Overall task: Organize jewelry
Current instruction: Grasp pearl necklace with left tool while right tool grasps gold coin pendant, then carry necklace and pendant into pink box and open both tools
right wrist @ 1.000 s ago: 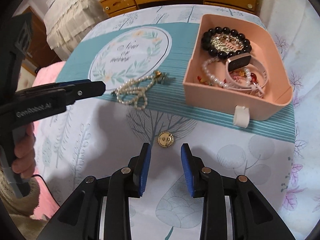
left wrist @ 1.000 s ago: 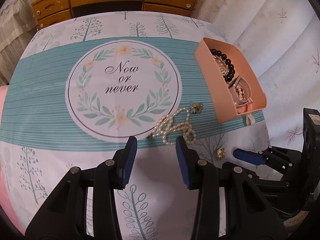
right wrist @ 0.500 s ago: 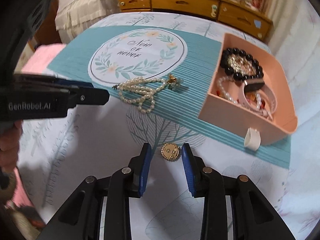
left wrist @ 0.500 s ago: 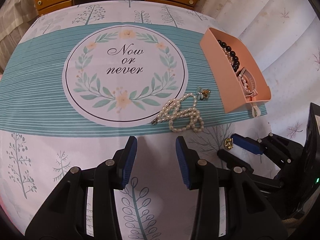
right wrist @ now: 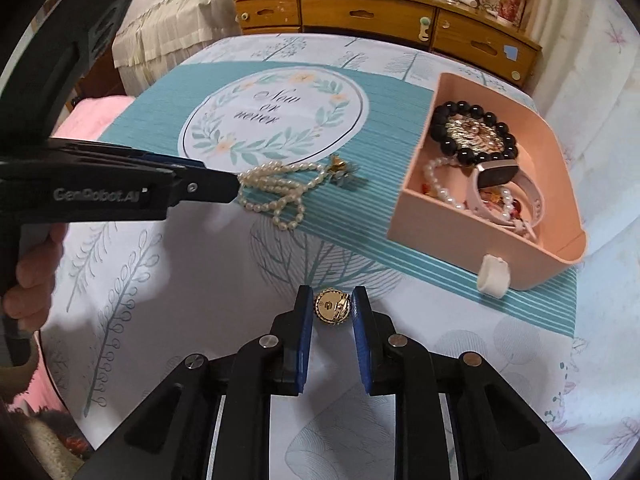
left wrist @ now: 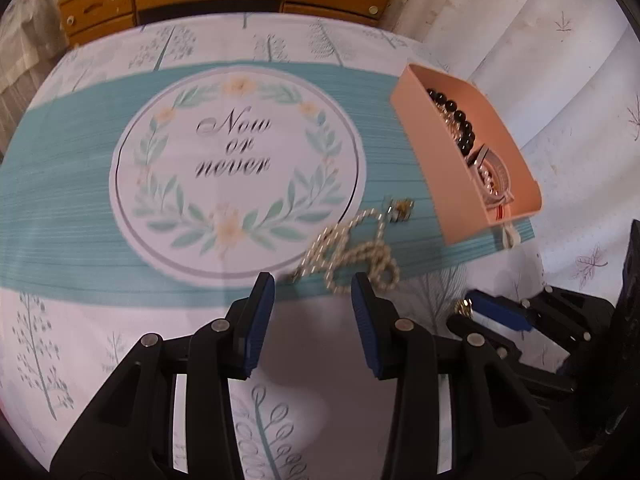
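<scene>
A round gold brooch [right wrist: 332, 307] lies on the white printed cloth, between the tips of my right gripper [right wrist: 332, 303]. The jaws are closing, and both blue pads meet its edges. In the left wrist view the brooch [left wrist: 463, 306] peeks out at the right gripper [left wrist: 468, 312] tip. My left gripper [left wrist: 313, 284] is open with nothing between its fingers, just short of a tangled pearl necklace [left wrist: 352, 252]. The right wrist view shows that gripper's [right wrist: 230, 188] tip at the necklace [right wrist: 276, 188]. The pink tray [right wrist: 440, 220] holds a black bead bracelet [right wrist: 472, 128], a pink-strapped watch [right wrist: 500, 174] and pearls.
The tray [left wrist: 440, 184] stands at the right on the teal band, with a white tab [right wrist: 494, 278] on its front. A wooden dresser [right wrist: 380, 12] lines the far side. A person's hand [right wrist: 32, 280] holds the left gripper's handle. A pink cloth [right wrist: 92, 116] lies at the left.
My right gripper has come forward over the gold brooch and its jaws have narrowed around it. The left gripper has crept closer to the pearl necklace with its jaws unchanged.
</scene>
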The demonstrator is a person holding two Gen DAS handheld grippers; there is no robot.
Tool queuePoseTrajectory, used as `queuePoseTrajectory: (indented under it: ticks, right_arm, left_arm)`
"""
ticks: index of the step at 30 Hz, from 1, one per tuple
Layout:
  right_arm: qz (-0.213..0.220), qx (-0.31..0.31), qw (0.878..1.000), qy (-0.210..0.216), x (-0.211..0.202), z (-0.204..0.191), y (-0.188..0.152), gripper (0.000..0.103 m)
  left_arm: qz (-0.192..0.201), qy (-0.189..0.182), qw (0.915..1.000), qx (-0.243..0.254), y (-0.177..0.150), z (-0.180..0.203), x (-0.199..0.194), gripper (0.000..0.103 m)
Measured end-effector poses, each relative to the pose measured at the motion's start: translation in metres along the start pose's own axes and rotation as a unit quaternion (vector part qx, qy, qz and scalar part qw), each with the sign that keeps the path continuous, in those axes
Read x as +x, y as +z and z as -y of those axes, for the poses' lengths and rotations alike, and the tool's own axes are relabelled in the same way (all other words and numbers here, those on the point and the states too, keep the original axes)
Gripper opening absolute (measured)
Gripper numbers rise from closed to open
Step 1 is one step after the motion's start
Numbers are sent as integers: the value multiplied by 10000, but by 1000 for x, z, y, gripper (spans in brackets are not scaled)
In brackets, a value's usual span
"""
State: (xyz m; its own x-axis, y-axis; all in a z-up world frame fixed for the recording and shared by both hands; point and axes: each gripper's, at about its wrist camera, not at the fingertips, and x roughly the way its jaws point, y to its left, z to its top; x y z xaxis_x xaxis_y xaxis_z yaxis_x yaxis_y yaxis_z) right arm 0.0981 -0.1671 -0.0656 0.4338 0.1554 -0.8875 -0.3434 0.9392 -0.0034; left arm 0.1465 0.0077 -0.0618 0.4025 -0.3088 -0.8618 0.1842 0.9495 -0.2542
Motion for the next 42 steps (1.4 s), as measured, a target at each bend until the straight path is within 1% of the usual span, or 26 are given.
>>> queuePoseTrajectory:
  ticks: [2,4,8,9,13,14,16,17,18,19,21,23,27,30,36,39,42]
  right_arm:
    - [73,121,9999,77,-7,7,0,19]
    - [167,206,9995,150,-15,11,0,19]
    - [337,315,9986,259,-30,19,3,19]
    - [372,325,9985,256,-32,20,3,19]
    - [440,354,9980,300,-40,22,2,19]
    - [444,357,9979,303,-41,22,0,19]
    - [453,398,9976,339,-43,24,-1,19]
    - [458,424,9974,354,-42,23,-2,19]
    - [461,451,9972,368,-43,24,-2,19]
    - [470,494,9969,388,-44,25,-3,19]
    - [494,549,9964,422,-45,27,-5,19]
    - [540,606,9957,451,-49,29,-6,19]
    - [651,692,9944,473,-60,31,-7,19]
    - [771,751,9933,418,-70,35,-7,19]
    - [1134,970,9885,234,-102,52,1,19]
    - [1337,1092,9849,116,-123,67,11,19]
    - [1562,1258,9797,48,-147,84,22,19]
  left_arm:
    - [26,29,10000,78,6,5,1,37]
    - [-41,58,9999,155,13,11,6,35]
    - [-370,-36,9992,140,22,17,23,32]
    - [-314,36,9993,183,24,20,24,32]
    - [-483,262,9982,254,30,23,35,32]
    - [-460,294,9981,299,31,24,36,32]
    - [-517,340,9976,306,33,24,38,29]
    - [-533,352,9976,282,33,23,38,24]
    - [-564,333,9976,234,34,21,38,16]
    - [-623,259,9976,144,34,18,38,10]
    - [-697,100,9975,16,34,13,37,5]
    - [-662,54,9978,-86,33,9,35,3]
    - [-477,-92,9983,-328,30,6,18,3]
    - [-239,-126,9991,-327,32,12,0,3]
    - [333,-356,9988,-51,47,43,-56,3]
    - [695,-445,9965,134,63,67,-88,3]
    - [968,-477,9936,333,78,90,-111,3]
